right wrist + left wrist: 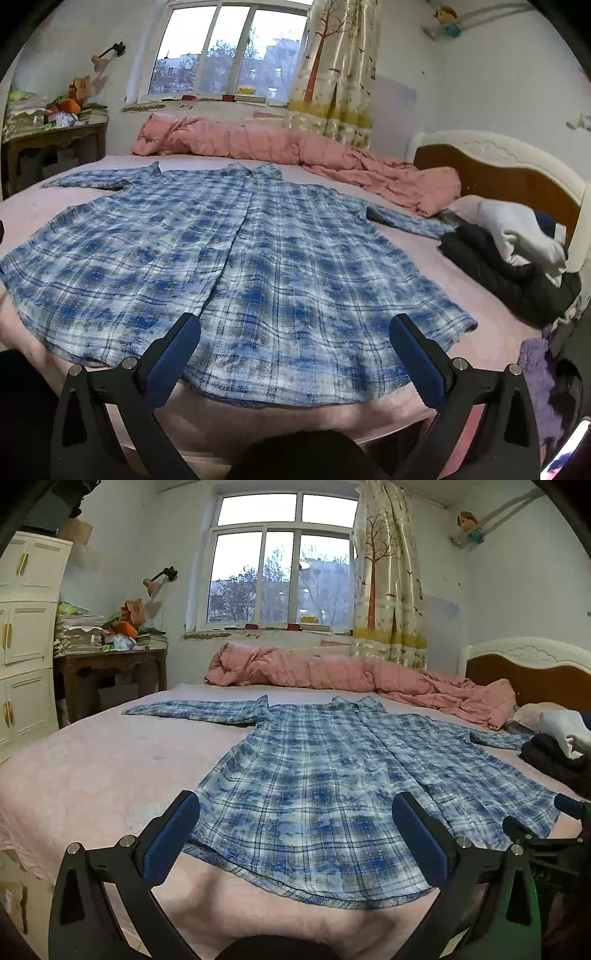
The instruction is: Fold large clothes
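Both sets of jaws stand wide apart with nothing between them. On the left gripper point(295, 805) the blue-padded fingers point(170, 834) frame the near hem of a blue plaid shirt point(314, 775), hovering over the left half of that hem without touching the cloth as far as can be told. The right gripper point(295, 325) is posed the same way over the right half of the hem, its pads point(417, 354) spread to either side of the fabric below, and part of its frame shows at the right edge of the left wrist view, just beside the left one. Both grippers are held low and point forward along the shirt toward its collar.

Spread flat and front up, the shirt point(240, 251) lies on the pink bed point(92, 760), hem nearest the grippers at the bed's near edge, collar at the far end, one sleeve stretched out to each side. Beyond the collar a crumpled pink quilt point(332, 672) runs across the far side of the bed. Near the right sleeve's end sits a heap of dark and white clothes point(517, 254), close to the headboard point(498, 166). Farther off are a window point(280, 572) with a printed curtain point(391, 579), a cluttered tabletop point(110, 650) at left, and a cream cabinet point(26, 627).
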### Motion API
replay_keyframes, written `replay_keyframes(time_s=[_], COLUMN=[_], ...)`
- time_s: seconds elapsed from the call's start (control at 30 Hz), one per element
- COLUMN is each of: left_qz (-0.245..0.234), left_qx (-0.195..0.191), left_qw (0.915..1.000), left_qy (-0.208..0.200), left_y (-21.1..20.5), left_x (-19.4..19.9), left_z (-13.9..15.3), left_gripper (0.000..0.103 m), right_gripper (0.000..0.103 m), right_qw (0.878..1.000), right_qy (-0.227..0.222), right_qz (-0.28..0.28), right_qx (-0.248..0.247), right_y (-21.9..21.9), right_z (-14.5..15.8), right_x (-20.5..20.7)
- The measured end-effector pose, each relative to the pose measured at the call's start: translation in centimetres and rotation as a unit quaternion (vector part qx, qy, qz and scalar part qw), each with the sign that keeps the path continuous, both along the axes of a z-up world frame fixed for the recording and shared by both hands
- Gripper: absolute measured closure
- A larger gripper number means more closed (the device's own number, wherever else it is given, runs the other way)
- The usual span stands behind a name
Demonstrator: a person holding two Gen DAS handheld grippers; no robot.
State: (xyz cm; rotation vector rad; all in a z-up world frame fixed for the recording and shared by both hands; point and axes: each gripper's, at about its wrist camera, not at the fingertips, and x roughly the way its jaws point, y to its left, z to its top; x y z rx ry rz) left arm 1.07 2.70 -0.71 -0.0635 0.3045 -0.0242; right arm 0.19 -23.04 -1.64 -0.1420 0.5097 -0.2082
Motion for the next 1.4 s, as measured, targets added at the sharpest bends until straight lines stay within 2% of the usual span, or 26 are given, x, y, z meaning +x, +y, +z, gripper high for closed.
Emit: replay_keyframes(time_s=[0.17, 0.63, 0.93, 1.17, 1.4], left_qz=[-0.001, -0.01, 0.0, 0.009, 0.004], left_qx=[0.015, -0.04, -0.013, 0.02, 0.029], left_qw=[0.9999, 0.9986, 0.9997, 0.9997, 0.9992], left_qy=[0.002, 0.032, 0.022, -0.006, -0.027], left_y=[-0.6, 1.3, 0.4, -0.9, -1.3], left_x=[0.0, 0.8, 0.4, -0.6, -1.2], left_z=[0.0, -0.4, -0.2, 0.2, 0.5], left_gripper=[0.0, 0.0, 0.0, 0.0, 0.0], right_gripper=[0.0, 0.0, 0.0, 0.0, 0.0], right_qw=[1.0, 0.998, 0.997, 0.998, 0.997], right_qy=[0.005, 0.016, 0.018, 0.015, 0.015], right_qz=[0.006, 0.012, 0.01, 0.01, 0.011], right_qx=[0.026, 0.065, 0.071, 0.067, 0.069], right_y=[-0.7, -1.9, -2.0, -1.8, -1.8], right_z=[0.0, -0.2, -0.3, -0.2, -0.3], right_x=[0.0, 0.4, 0.6, 0.5, 0.5])
